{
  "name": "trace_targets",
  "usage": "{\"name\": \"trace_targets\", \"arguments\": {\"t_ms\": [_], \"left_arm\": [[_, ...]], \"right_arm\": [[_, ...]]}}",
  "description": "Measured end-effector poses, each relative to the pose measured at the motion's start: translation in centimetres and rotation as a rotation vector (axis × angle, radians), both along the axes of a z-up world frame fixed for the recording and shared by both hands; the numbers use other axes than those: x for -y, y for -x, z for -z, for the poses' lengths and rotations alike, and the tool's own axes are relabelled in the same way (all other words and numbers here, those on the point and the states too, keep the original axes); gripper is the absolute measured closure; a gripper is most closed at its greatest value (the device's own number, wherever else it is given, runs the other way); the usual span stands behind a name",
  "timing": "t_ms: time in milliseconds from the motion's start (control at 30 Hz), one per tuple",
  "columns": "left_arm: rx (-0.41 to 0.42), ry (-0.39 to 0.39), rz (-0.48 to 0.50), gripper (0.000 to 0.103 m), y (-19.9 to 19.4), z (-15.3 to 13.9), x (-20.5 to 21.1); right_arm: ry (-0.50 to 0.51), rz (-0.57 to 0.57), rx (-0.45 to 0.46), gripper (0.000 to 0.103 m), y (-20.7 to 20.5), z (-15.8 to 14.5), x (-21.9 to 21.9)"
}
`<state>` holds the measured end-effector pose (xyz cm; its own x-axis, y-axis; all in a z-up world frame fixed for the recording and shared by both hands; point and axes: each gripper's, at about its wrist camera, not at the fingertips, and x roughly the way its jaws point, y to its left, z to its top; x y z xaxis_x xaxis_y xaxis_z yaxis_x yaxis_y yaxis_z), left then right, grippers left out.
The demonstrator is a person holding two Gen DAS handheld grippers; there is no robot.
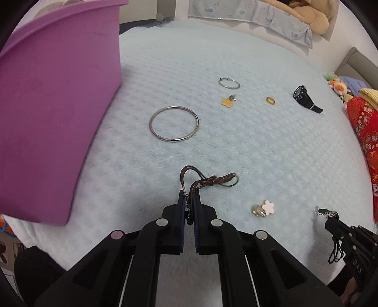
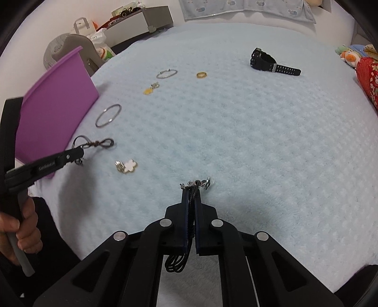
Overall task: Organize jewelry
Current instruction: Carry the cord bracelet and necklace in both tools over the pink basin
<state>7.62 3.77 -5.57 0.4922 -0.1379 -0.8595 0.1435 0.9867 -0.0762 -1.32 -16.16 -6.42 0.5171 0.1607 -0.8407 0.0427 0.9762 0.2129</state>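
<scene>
My left gripper (image 1: 189,197) is shut on a brown cord bracelet (image 1: 212,180), held just above the light blue blanket; it also shows in the right wrist view (image 2: 79,151). My right gripper (image 2: 191,189) is shut on a black cord necklace with a silver pendant (image 2: 200,183); its cord hangs below the fingers (image 2: 176,265). A purple box (image 1: 52,113) stands at the left. On the blanket lie a large silver bangle (image 1: 174,123), a thin silver bracelet (image 1: 229,83), a yellow flower charm (image 1: 228,101), a gold ring (image 1: 270,100), a black watch (image 1: 306,99) and a white flower charm (image 1: 264,208).
Soft toys (image 1: 339,87) and a red patterned cloth (image 1: 363,127) lie at the right edge of the bed. A plush bear and blue cloth (image 1: 271,14) sit at the far end. A grey shelf with clutter (image 2: 139,21) stands beyond the bed's left side.
</scene>
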Motion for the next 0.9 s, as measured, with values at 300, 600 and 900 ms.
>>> {"name": "trace_targets", "arguments": {"t_ms": [300,600,900], "left_arm": [[0.045,0.042,-0.018,0.097,1.3,-4.7,-1.2],[0.125,0.076,-0.032,0.097,1.7,-10.6,-2.2],[0.234,0.095,-0.074,0.097,1.5,-17.1,-5.6]], "right_arm": [[-0.056,0.003,0.052,0.099,-0.9,-4.1,0.3],[-0.096,-0.05,0.146,0.099,-2.8,-10.0,-1.1],[-0.144,-0.173,0.257,0.099,-6.0,-16.3,-5.7]]}}
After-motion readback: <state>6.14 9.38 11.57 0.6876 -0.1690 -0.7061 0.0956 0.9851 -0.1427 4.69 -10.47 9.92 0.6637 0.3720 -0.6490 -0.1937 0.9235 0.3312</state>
